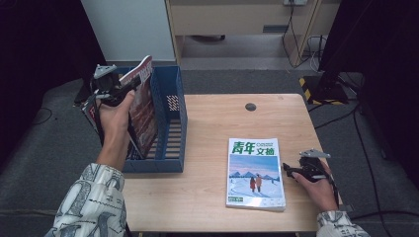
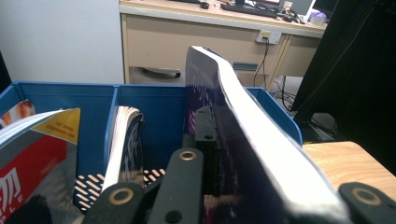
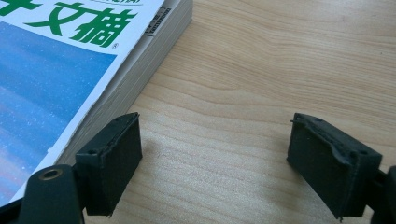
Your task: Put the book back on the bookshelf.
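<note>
Your left gripper (image 1: 120,93) clenched on magazine (image 1: 143,106), upper left of frame, tilted over blue file rack (image 1: 174,123). Loose pages may snag divider and buckle. Your right gripper (image 3: 212,161) released, beside book (image 1: 254,173) at lower right.

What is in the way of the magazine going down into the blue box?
Nothing visible blocks it. The left hand-held gripper holds the magazine tilted over a slot of the blue box. Other magazines stand in the neighbouring slots, behind the dividers.
</note>
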### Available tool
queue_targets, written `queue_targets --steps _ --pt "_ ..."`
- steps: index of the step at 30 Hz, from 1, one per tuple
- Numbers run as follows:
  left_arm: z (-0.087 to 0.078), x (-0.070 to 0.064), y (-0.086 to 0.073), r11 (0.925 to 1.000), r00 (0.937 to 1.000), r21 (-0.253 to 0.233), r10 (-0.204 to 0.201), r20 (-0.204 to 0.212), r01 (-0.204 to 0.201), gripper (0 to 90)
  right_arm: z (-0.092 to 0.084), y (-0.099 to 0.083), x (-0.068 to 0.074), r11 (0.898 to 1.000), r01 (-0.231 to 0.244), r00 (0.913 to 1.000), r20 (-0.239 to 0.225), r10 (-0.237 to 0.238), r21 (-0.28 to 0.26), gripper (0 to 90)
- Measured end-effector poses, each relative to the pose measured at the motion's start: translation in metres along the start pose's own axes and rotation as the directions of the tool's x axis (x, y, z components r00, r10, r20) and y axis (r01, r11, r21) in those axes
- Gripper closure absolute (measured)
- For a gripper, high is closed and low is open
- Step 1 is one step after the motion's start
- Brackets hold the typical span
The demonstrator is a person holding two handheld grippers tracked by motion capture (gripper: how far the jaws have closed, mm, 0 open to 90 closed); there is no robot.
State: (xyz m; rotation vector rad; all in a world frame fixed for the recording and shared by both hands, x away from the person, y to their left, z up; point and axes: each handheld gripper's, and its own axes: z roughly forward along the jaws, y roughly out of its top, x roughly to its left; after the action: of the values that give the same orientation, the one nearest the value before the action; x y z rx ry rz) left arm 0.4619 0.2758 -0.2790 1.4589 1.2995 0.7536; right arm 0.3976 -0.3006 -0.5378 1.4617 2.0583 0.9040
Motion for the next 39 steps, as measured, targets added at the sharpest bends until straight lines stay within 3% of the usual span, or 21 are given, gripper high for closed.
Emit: queue_targets --steps 39 --pt "0.007 -0.001 -0.031 1.0 0.9999 0.004 0.005 0.012 -0.005 83.4 0.0 0.0 0.0 1.0 0.001 1.0 -0.001 -0.001 0.003 17.6"
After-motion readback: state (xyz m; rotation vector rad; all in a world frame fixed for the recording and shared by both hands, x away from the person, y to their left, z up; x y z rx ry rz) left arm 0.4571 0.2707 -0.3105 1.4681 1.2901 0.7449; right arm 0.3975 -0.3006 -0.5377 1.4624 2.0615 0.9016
